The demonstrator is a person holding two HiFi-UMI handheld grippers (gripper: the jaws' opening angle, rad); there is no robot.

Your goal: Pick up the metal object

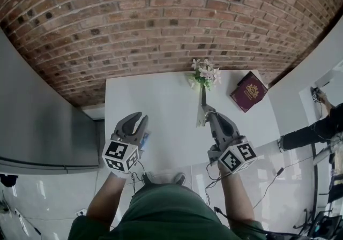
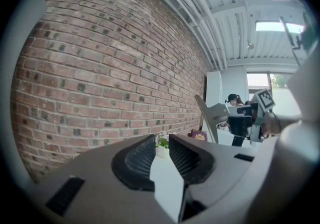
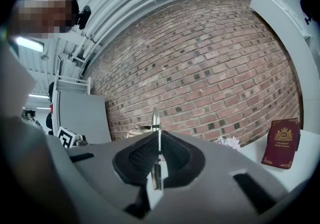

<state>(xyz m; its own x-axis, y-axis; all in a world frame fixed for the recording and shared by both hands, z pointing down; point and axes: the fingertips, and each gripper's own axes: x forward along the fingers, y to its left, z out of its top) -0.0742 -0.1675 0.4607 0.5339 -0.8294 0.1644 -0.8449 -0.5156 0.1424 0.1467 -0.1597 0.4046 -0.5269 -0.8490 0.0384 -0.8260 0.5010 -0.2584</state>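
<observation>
The metal object (image 1: 202, 106) is a thin flat blade with a wider end. My right gripper (image 1: 210, 115) is shut on it and holds it above the white table (image 1: 161, 99), blade pointing toward the far edge. In the right gripper view the blade (image 3: 156, 120) stands edge-on, pinched between the pads of the gripper (image 3: 158, 140). My left gripper (image 1: 136, 121) hovers over the table's near left part, jaws open and empty. The left gripper view shows a clear gap at its jaws (image 2: 161, 143), with the held metal object (image 2: 212, 113) off to the right.
A small pot of white flowers (image 1: 203, 75) and a maroon book (image 1: 249, 91) sit at the table's far right. A brick wall runs behind. A grey cabinet (image 1: 43, 126) stands at the left. Another person (image 1: 311, 132) is beyond the table's right side.
</observation>
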